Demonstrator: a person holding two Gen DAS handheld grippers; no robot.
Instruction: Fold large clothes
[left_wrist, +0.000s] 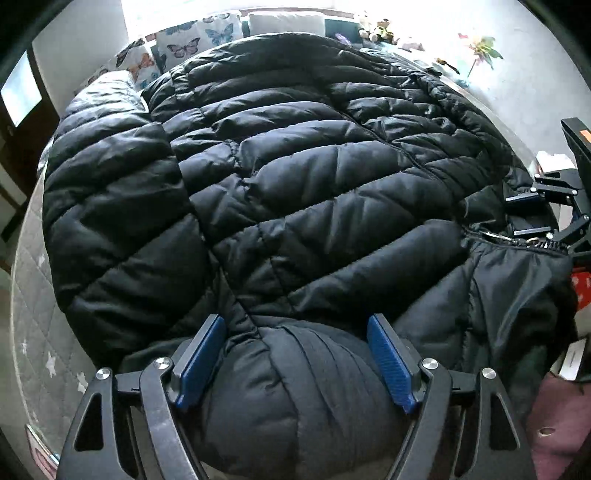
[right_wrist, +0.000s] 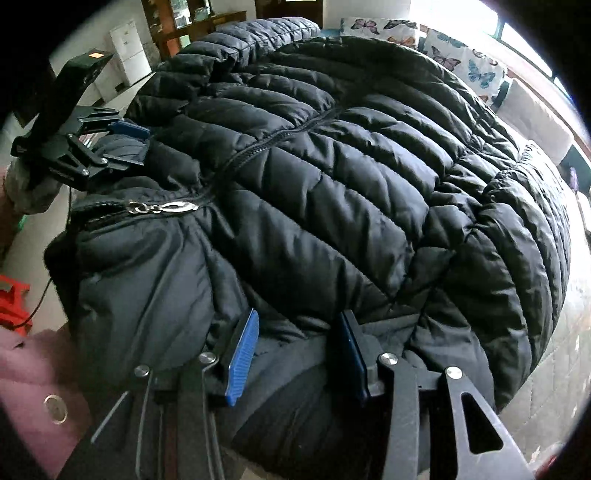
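A large black quilted puffer jacket (left_wrist: 295, 166) lies spread over a bed, its zipper pull (right_wrist: 162, 208) near the collar end. My left gripper (left_wrist: 295, 354) straddles a bunched fold of the jacket's near edge, its blue pads (left_wrist: 201, 354) wide apart with fabric bulging between them. My right gripper (right_wrist: 295, 354) also straddles a bunched near edge of the jacket (right_wrist: 332, 184), pads (right_wrist: 242, 358) apart with fabric between. Each gripper shows in the other's view: the right one (left_wrist: 535, 216) at the collar, the left one (right_wrist: 122, 144) at the far left.
The jacket rests on a quilted white mattress (left_wrist: 37, 332) with star print. Butterfly-print pillows (left_wrist: 184, 44) line the far side. A pink garment (right_wrist: 29, 369) lies at the near left. Shelves and a white cabinet (right_wrist: 129, 48) stand beyond.
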